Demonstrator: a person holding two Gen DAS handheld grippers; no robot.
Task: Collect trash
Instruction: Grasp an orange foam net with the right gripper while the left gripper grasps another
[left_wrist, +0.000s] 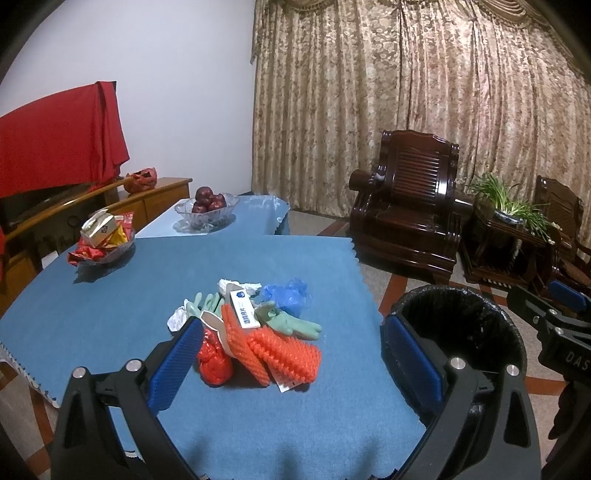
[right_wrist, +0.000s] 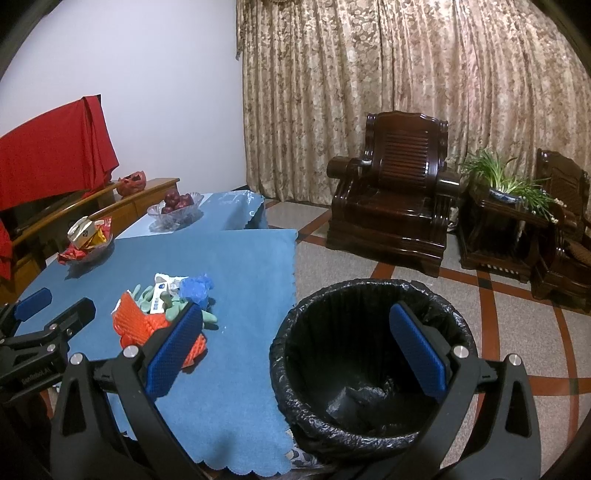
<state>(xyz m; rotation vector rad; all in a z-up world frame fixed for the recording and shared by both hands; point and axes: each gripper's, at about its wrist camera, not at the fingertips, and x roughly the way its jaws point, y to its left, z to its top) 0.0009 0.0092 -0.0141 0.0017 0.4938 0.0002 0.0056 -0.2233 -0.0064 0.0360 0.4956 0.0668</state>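
Your left gripper (left_wrist: 291, 354), wide open and empty, frames the trash pile (left_wrist: 255, 328) just ahead. Your right gripper (right_wrist: 295, 347), equally spread and empty, alone shows the bin's (right_wrist: 369, 435) interior.

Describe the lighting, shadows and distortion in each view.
Left wrist: dim, bluish indoor light; soft shadows beside the trash pile and snack bowl; fisheye bends the curtain. Right wrist: black corners, glare on the armchair, bin interior nearly lost in darkness.
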